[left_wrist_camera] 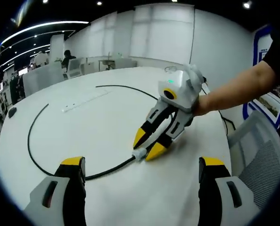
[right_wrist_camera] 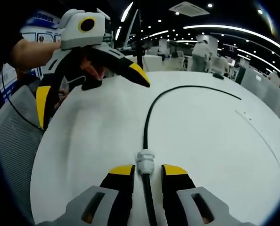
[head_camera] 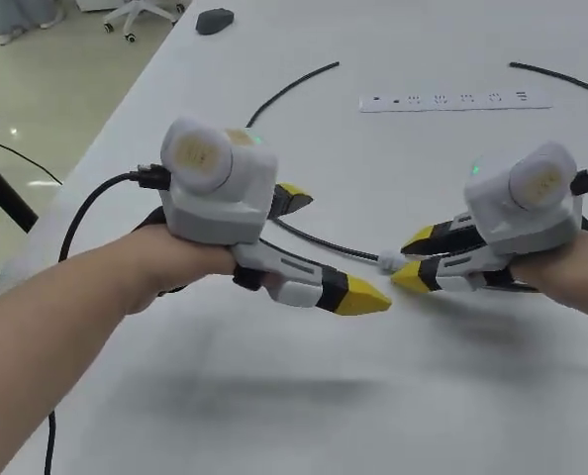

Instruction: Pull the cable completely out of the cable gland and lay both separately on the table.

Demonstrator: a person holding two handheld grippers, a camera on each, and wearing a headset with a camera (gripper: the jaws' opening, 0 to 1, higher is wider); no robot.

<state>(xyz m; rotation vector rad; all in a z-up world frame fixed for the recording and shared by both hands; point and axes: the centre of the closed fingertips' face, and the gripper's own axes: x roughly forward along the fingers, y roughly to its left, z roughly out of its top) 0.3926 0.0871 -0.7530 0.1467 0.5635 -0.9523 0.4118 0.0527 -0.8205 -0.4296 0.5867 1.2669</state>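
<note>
On the white tabletop (head_camera: 274, 396), a long black cable (head_camera: 304, 84) sweeps in a broad curve from the upper middle of the head view down to the centre. There it is threaded through a small white plastic cable gland (head_camera: 388, 262). The right gripper (head_camera: 415, 259), at the right of that frame, has its 2 yellow-tipped jaws narrowed around the cable just behind the gland. In the right gripper view a gap shows on either side of the cable, so the jaws are not pressing it. The left gripper (head_camera: 345, 252), centre left, has its jaws spread wide and holds nothing, its lower tip near the gland. A flat white power strip (head_camera: 452, 99) lies upper right, and a dark computer mouse (head_camera: 215, 20) sits at the top edge.
</note>
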